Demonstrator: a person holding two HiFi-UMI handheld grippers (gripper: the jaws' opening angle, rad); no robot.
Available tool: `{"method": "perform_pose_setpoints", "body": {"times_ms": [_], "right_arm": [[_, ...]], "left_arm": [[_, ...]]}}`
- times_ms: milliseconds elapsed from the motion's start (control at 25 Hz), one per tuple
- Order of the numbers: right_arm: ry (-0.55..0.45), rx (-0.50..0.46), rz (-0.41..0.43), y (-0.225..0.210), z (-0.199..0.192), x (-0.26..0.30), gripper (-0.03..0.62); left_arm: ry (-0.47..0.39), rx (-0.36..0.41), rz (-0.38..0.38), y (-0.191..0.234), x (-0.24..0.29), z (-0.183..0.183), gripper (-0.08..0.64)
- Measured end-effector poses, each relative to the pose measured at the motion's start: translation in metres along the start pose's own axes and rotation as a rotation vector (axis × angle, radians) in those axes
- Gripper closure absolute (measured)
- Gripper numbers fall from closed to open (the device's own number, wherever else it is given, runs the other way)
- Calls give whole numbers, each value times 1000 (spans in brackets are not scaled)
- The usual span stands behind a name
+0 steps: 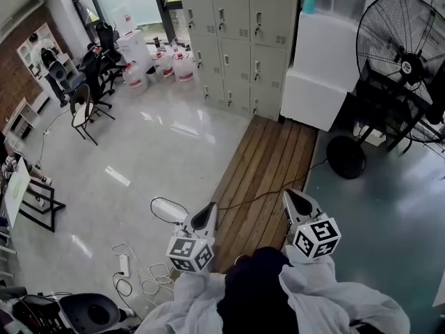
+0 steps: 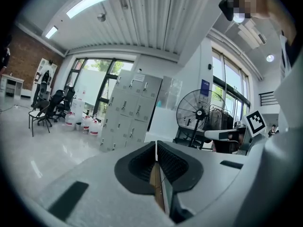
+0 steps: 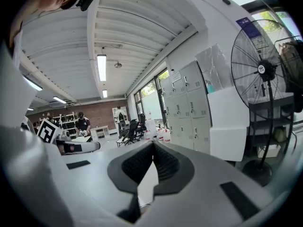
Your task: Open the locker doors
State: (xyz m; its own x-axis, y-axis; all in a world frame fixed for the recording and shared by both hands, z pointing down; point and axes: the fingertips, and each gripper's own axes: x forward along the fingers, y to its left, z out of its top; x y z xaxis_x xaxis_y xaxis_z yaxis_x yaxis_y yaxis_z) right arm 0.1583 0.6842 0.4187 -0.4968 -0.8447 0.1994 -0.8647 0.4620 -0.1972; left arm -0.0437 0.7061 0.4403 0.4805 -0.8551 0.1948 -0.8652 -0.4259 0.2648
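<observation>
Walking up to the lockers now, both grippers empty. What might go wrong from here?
A cable crosses the wooden planks on the way to the lockers; it may snag a foot. The left gripper and right gripper are both shut, so they would likely bump the small door handles rather than catch them unless opened first. The fan stands near the right side of the path.

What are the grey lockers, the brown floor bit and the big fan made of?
The lockers look like painted metal: flat pale grey doors with vent slots. The brown floor strip looks like wood: long planks with dark gaps. The fan seems black metal wire, judging by its thin cage bars; I can't be sure.
</observation>
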Motion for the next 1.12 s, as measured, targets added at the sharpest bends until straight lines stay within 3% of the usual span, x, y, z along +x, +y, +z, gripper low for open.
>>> {"method": "perform_pose_setpoints", "body": {"times_ms": [440,720,1120], "right_arm": [[-6,31,-25,-24,-1,19,592],[-12,24,18,-54,23,84,592],[-24,-1,28,-129,63,176,592]], "left_arm": [[46,-3,-38,1,32,-8,543],[25,11,-32,20,98,21,543],[11,29,-27,53,216,65,543]]}}
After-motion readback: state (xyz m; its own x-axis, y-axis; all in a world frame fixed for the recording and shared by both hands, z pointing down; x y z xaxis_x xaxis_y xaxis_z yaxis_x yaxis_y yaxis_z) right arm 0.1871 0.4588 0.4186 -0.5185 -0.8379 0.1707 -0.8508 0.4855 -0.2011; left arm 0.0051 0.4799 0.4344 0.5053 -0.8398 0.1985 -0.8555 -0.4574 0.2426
